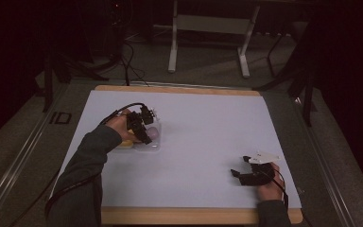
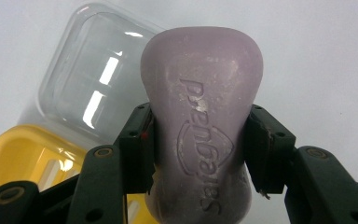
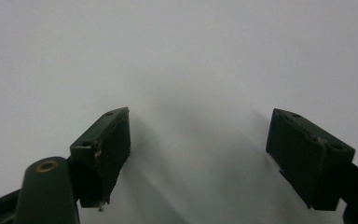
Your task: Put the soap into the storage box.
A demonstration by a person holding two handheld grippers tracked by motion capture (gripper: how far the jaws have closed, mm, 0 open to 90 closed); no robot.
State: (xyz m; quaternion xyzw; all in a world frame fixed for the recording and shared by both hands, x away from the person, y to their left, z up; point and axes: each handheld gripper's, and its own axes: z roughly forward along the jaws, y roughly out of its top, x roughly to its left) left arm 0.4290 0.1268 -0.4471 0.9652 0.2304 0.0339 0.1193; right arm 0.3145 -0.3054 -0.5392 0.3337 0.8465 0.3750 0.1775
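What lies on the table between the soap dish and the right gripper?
Nothing: in the high view, the white sheet is bare between the dish and the right gripper.

Dim high view, bright close-ups.
Dark, murky beyond the white table [image 1: 208,142]; glare streaks on clear lid [image 2: 98,84]; soft shadows beneath right gripper [image 3: 198,149]; near jaws slightly blurred.

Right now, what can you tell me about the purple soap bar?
The soap bar is pale purple, matte, scuffed with whitish marks, waisted in the middle, with a brand name and emblem pressed into its face. The left gripper is shut on it, fingers clamping its narrow waist. Behind it lie a clear plastic lid and a yellow tray.
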